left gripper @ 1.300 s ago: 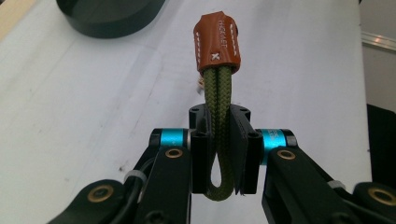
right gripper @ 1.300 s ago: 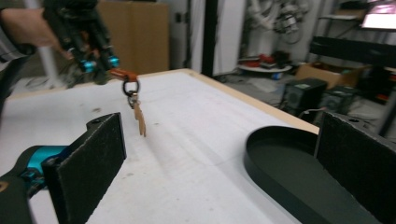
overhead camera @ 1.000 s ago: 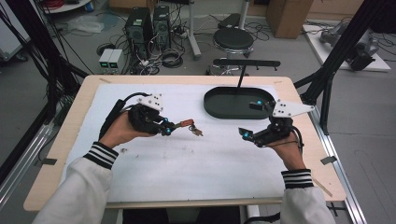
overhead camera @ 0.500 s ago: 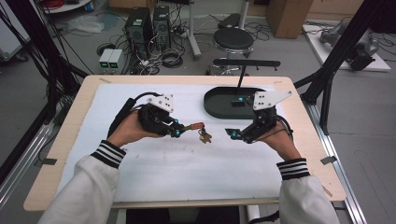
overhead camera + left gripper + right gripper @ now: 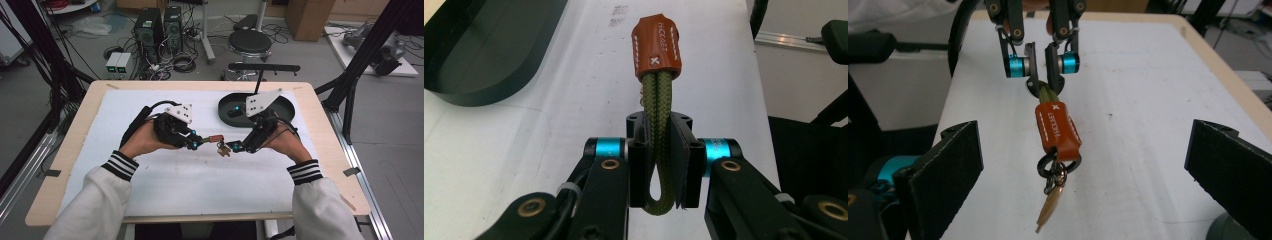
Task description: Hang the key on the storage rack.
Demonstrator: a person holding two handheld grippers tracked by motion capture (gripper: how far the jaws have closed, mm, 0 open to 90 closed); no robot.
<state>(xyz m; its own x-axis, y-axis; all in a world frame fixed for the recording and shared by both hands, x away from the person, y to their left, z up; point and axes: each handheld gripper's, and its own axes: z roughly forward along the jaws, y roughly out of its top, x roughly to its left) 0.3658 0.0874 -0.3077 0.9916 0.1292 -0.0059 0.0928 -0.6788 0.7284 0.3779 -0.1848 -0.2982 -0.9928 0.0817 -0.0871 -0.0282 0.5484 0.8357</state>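
**Keychain strap held in mid-air between two hand-held grippers**

High view: Both forearms in white sleeves with striped cuffs enter from the bottom of the frame and converge at mid-frame. The left gripper points rightward; the right gripper points leftward, tip to tip with it. Between them sits the keychain strap, long axis running left to right, with a small key dangling at its right end. A black oval tray lies in the upper right of the white mat, which covers a wooden table. Behind the table: grey floor, computer towers, loose cables, a round stool.

Left gripper view: Jaws closed tightly on the olive cord loop. The strap runs straight up the frame, ending in a brown leather sleeve with white stitching. Tray at the upper left.

Right gripper view: Its own jaws stand wide apart at the lower left and lower right, gripping nothing. The left gripper hangs from the top of the frame, clamping the cord. The leather sleeve slopes down the centre, with metal rings and the key below, above the mat
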